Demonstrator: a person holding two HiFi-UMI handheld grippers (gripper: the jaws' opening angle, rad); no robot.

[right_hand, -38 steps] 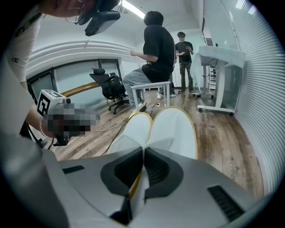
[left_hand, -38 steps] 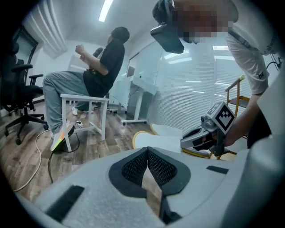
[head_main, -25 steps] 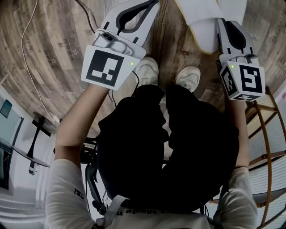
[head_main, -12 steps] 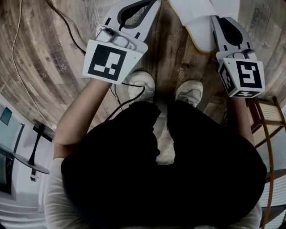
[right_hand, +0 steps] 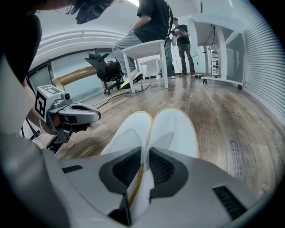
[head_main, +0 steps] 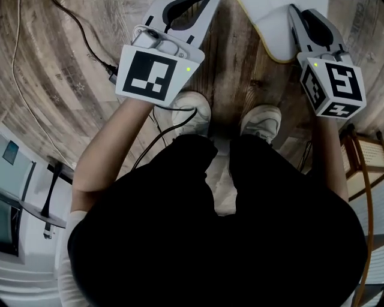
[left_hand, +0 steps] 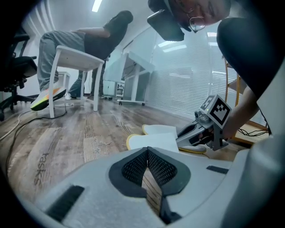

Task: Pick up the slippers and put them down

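Observation:
A pair of white slippers [right_hand: 164, 129] with yellow edging lies pressed together sole to sole, toes pointing away over the wooden floor. My right gripper [right_hand: 144, 153] pinches their heel ends; its jaws are just starting to open with the slippers still between the pads. In the head view the slippers [head_main: 270, 30] show at the top right ahead of the right gripper [head_main: 309, 18]. My left gripper [left_hand: 147, 151] is shut with nothing in it, low over the floor to the left of the slippers [left_hand: 156, 138]. It appears at the top left of the head view [head_main: 180, 7].
My own shoes [head_main: 192, 108] stand just behind the grippers. A black cable [head_main: 90, 42] runs across the floor at left. A wooden rack [head_main: 366, 156] is at right. A white stool [left_hand: 75, 58] with a person seated, an office chair [right_hand: 104, 69] and desks [right_hand: 218, 40] stand farther off.
Both grippers have sunk toward the floor and I have bent lower. The slippers stay between the right jaws. The left gripper remains shut and empty.

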